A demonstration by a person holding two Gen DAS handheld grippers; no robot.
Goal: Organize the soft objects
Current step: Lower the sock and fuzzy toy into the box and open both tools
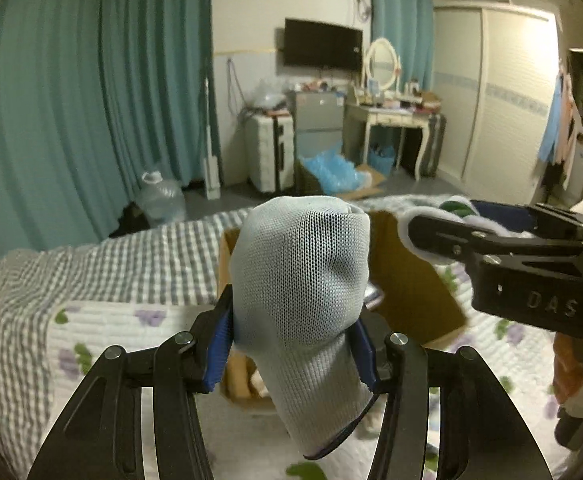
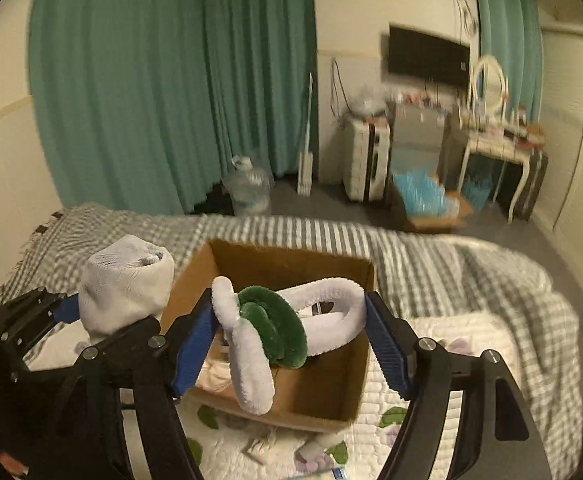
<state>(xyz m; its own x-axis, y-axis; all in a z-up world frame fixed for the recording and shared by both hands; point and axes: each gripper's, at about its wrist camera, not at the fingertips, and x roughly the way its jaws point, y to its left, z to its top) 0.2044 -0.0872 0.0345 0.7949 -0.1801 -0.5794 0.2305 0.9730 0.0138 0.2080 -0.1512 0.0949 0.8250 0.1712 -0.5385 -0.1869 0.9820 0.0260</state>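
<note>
— What's in my left claw (image 1: 291,344)?

— A pale blue-grey knitted sock, rolled into a fat bundle (image 1: 303,296), pinched between the blue pads (image 1: 217,350). It stands upright out of the jaws, the dark-trimmed cuff hanging below. From the right wrist view the same bundle (image 2: 125,284) sits left of the open brown cardboard box (image 2: 259,258), raised above the bed.

— And the bed itself?

— Grey-and-white checked blanket (image 1: 91,264) on the far side; a white quilt printed with purple flowers and green leaves (image 1: 103,328) nearer me. The box rests on that quilt.

— Middle ground?

— The box, open-topped. Pale cloth lies inside on the bottom; what it is, I cannot tell.

— My right claw (image 2: 289,328)?

— Clamped on a fluffy white plush loop with a dark green plush disc at its centre (image 2: 279,328). The blue pads (image 2: 195,344) press it from both sides. It hangs above the box opening, one white end drooping toward the near wall.

— Anything further right?

— More checked blanket, then grey floor. In the left wrist view the right claw (image 1: 431,236) enters from the right edge, black, white plush at its tip.
</note>
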